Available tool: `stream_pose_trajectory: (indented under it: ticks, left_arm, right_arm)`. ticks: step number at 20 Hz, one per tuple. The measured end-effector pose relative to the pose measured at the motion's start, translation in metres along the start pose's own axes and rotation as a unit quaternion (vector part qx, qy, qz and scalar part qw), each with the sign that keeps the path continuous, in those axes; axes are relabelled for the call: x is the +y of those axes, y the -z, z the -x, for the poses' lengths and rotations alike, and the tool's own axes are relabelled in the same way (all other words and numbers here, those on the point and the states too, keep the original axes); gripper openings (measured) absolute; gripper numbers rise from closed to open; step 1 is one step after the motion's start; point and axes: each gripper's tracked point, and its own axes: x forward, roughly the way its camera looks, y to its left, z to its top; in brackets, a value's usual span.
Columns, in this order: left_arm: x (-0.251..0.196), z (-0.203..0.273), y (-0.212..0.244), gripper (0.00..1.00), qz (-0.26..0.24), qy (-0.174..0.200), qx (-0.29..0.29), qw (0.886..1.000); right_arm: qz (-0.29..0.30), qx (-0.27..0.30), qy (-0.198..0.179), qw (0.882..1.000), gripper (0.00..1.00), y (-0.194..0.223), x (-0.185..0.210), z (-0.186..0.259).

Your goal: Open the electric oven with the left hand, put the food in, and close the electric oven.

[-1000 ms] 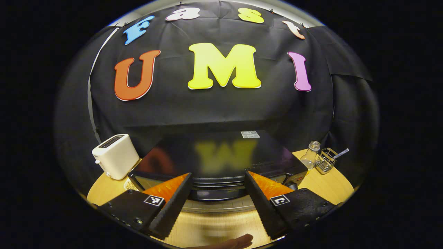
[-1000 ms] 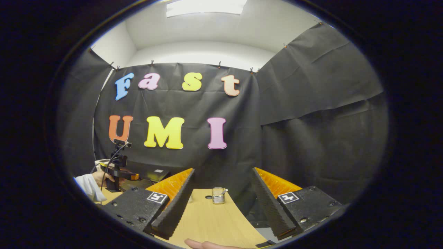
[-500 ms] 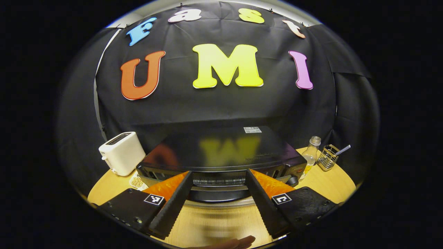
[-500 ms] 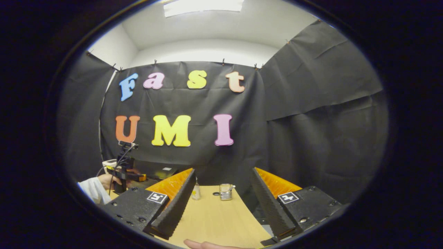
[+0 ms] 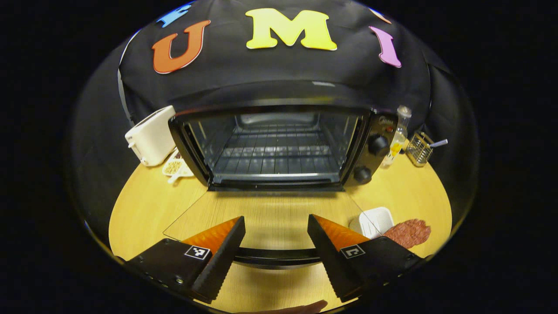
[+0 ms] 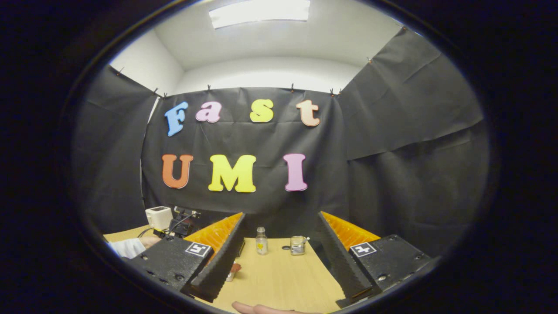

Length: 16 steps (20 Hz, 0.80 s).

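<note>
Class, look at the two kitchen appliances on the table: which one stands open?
The black oven: its glass door is folded down flat, showing the wire rack inside. The white toaster to its left has no door.

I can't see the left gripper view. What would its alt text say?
A black electric oven sits on a wooden table with its glass door folded down flat and the wire rack inside bare. The left gripper is open, its fingers either side of the door handle. A white toaster stands left; a white dish and reddish meat lie right.
</note>
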Motion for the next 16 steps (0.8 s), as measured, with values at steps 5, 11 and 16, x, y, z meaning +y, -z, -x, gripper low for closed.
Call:
stream_pose_trajectory:
  ticks: [5,11,16]
  left_arm:
    - [0.004,-0.001,0.040,0.92,0.007,0.015,0.053,0.998]
    - [0.003,0.005,0.046,0.92,-0.002,0.019,0.052,0.998]
    - [0.003,0.001,0.052,0.92,-0.006,0.027,0.031,0.999]
  right_arm:
    - [0.001,-0.003,-0.006,1.000,1.00,-0.005,0.007,0.007]
    - [0.007,0.005,-0.011,1.000,1.00,0.001,0.013,0.009]
    - [0.017,0.020,-0.019,0.999,1.00,0.011,0.018,0.008]
